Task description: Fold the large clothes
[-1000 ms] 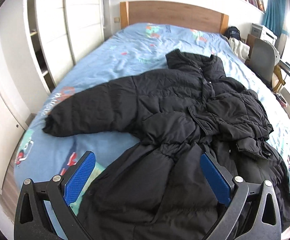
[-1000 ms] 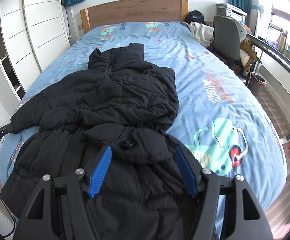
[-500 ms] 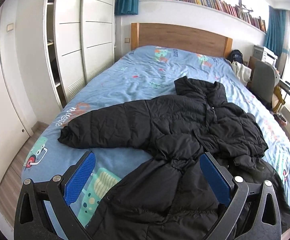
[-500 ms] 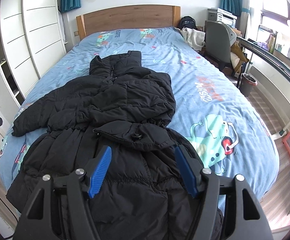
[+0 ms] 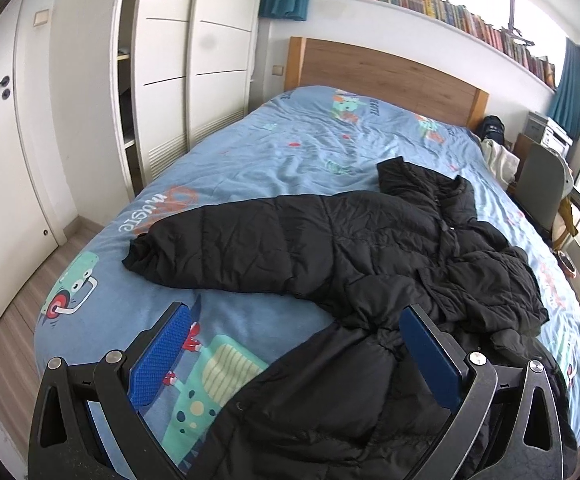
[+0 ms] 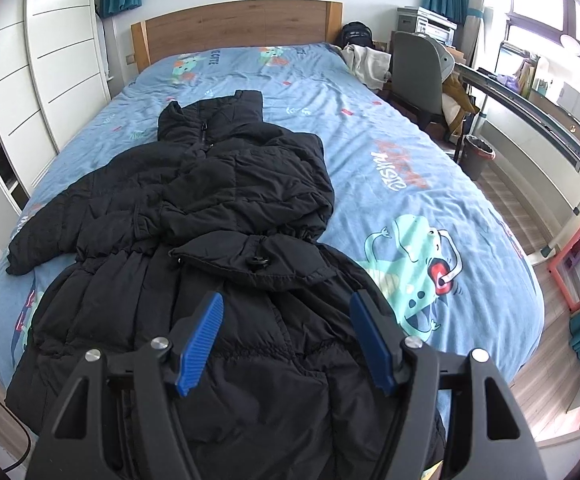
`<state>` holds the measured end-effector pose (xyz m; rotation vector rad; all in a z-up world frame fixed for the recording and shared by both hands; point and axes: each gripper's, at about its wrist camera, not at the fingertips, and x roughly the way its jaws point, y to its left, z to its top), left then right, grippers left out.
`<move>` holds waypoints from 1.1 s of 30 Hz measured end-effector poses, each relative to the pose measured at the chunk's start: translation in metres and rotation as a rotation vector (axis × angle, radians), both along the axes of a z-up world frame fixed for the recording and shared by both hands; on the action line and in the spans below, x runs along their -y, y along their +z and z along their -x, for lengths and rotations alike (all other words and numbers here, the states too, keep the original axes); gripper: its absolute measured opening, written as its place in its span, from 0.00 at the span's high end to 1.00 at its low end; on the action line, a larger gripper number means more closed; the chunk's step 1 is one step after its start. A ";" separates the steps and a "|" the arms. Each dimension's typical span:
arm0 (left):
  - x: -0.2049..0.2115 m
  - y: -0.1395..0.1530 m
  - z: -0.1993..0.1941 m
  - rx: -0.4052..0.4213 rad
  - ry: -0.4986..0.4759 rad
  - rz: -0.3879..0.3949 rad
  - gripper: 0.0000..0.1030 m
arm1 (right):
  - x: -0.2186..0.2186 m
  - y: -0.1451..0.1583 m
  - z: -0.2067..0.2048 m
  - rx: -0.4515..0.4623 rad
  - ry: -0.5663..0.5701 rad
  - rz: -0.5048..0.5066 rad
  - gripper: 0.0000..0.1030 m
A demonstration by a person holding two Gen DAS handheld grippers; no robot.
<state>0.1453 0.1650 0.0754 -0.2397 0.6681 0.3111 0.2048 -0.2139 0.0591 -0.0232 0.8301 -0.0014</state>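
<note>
A large black puffer coat (image 5: 369, 248) lies on the blue bedspread (image 5: 290, 152), collar toward the headboard. Its left sleeve (image 5: 218, 248) stretches out flat to the left. Its right sleeve (image 6: 250, 260) is folded across the waist in the right wrist view, where the coat (image 6: 226, 184) fills the middle. My left gripper (image 5: 295, 346) is open and empty, above the coat's lower left edge. My right gripper (image 6: 286, 336) is open and empty, above the coat's hem.
White wardrobes (image 5: 194, 64) and a door (image 5: 2, 120) stand left of the bed. A wooden headboard (image 6: 234, 28) is at the far end. A grey chair (image 6: 417, 72), a bin (image 6: 477, 156) and a desk rail (image 6: 529, 104) line the right side.
Both grippers have drawn back and risen from the coat, so more of the bed and room shows. The coat has not moved. Both stay open.
</note>
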 end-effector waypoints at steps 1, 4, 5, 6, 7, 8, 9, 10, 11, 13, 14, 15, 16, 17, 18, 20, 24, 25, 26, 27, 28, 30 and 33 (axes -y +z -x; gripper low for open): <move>-0.003 -0.001 0.000 -0.001 0.006 0.001 0.00 | -0.002 -0.001 -0.001 -0.002 0.000 -0.001 0.37; -0.015 -0.006 0.001 -0.005 0.023 0.004 0.00 | -0.007 -0.004 -0.004 -0.011 0.003 -0.004 0.37; -0.019 -0.008 0.001 -0.009 0.030 0.005 0.00 | -0.009 -0.006 -0.006 -0.017 0.003 -0.006 0.37; -0.022 -0.009 0.001 -0.012 0.035 0.006 0.00 | -0.010 -0.007 -0.007 -0.021 0.003 -0.006 0.37; -0.025 -0.011 0.000 -0.016 0.041 0.008 0.00 | -0.011 -0.009 -0.008 -0.026 0.004 -0.004 0.37; -0.031 -0.015 0.000 -0.022 0.051 0.011 0.01 | -0.013 -0.011 -0.010 -0.031 0.004 -0.003 0.37; -0.036 -0.016 -0.001 -0.026 0.059 0.012 0.00 | -0.014 -0.012 -0.011 -0.035 0.003 -0.002 0.37; -0.041 -0.019 -0.002 -0.030 0.071 0.015 0.00 | -0.015 -0.013 -0.012 -0.038 0.003 0.001 0.37; -0.045 -0.021 -0.002 -0.034 0.080 0.017 0.00 | -0.016 -0.014 -0.013 -0.041 0.002 0.003 0.37; -0.056 -0.025 -0.005 -0.042 0.101 0.025 0.00 | -0.018 -0.017 -0.016 -0.048 0.000 0.007 0.37; -0.062 -0.028 -0.006 -0.048 0.110 0.030 0.00 | -0.018 -0.017 -0.017 -0.051 -0.001 0.008 0.37; -0.068 -0.031 -0.009 -0.054 0.119 0.039 0.00 | -0.019 -0.019 -0.019 -0.056 -0.004 0.008 0.37; -0.076 -0.035 -0.011 -0.060 0.127 0.051 0.00 | -0.020 -0.020 -0.021 -0.061 -0.006 0.008 0.37; -0.082 -0.038 -0.014 -0.063 0.136 0.060 0.00 | -0.019 -0.021 -0.022 -0.064 -0.006 0.008 0.37; -0.091 -0.042 -0.018 -0.068 0.149 0.074 0.00 | -0.020 -0.023 -0.024 -0.070 -0.008 0.009 0.37; -0.107 -0.051 -0.027 -0.084 0.166 0.111 0.01 | -0.019 -0.025 -0.027 -0.078 -0.009 0.012 0.37; -0.142 -0.073 -0.048 -0.112 0.210 0.172 0.01 | -0.017 -0.031 -0.035 -0.098 -0.018 0.021 0.37; -0.150 -0.079 -0.053 -0.114 0.214 0.194 0.01 | -0.016 -0.032 -0.036 -0.101 -0.020 0.022 0.37; -0.158 -0.085 -0.058 -0.116 0.217 0.221 0.01 | -0.014 -0.033 -0.038 -0.105 -0.024 0.022 0.37; -0.163 -0.089 -0.061 -0.116 0.220 0.242 0.01 | -0.012 -0.034 -0.040 -0.109 -0.030 0.022 0.37; -0.169 -0.093 -0.064 -0.111 0.222 0.269 0.01 | -0.011 -0.034 -0.041 -0.111 -0.034 0.022 0.37; -0.186 -0.106 -0.071 -0.100 0.232 0.349 0.01 | -0.006 -0.036 -0.044 -0.116 -0.045 0.021 0.37; -0.210 -0.127 -0.078 -0.059 0.239 0.510 0.01 | 0.001 -0.039 -0.048 -0.125 -0.063 0.022 0.37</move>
